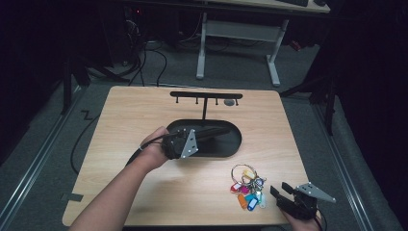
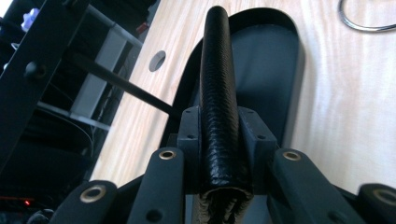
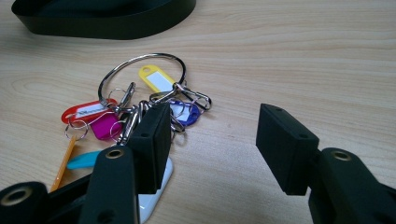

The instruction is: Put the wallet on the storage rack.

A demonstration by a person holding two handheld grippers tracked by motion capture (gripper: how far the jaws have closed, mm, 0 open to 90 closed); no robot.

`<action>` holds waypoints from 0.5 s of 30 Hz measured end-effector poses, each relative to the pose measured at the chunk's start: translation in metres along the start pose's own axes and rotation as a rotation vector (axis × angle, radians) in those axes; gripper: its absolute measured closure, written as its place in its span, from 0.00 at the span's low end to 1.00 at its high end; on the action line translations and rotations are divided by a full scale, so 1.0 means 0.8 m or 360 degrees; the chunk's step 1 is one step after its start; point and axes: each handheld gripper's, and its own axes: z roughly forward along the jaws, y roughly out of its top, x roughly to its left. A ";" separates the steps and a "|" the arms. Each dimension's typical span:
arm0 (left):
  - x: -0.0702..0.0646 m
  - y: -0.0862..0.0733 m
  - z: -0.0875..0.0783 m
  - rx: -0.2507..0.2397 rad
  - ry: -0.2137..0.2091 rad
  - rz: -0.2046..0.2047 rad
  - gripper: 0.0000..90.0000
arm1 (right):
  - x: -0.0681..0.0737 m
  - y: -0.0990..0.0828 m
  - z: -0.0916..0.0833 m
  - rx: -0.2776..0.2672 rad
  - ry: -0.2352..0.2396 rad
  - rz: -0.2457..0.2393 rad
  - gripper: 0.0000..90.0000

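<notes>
A: While the left gripper (image 2: 219, 154) clamps the black sleeved rod (image 2: 217, 84) above the oval tray (image 2: 289, 51), what's the risk?

B: The rod juts far past the pads; it could pivot and knock the hook stand (image 1: 206, 96).

A: And the right gripper (image 3: 210, 140)?

B: Jaws apart, empty. The key bunch (image 3: 140, 102) lies just beyond its left pad; closing now likely snags one tag.

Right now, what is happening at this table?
A person works with two tongs. The left tongs are shut on a black padded bar above the black oval tray. The right tongs stand open on the wooden table, beside a key ring with coloured tags, not gripping it.
</notes>
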 end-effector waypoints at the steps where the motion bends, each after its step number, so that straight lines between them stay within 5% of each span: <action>1: 0.003 0.000 0.009 -0.0003 -0.0001 0.0007 0.82 | -0.001 -0.001 0.000 0.0003 0.0000 0.0002 0.51; 15: 0.023 -0.012 0.040 0.0007 -0.0034 0.0022 0.81 | -0.006 -0.003 -0.002 0.0004 0.0016 0.0044 0.51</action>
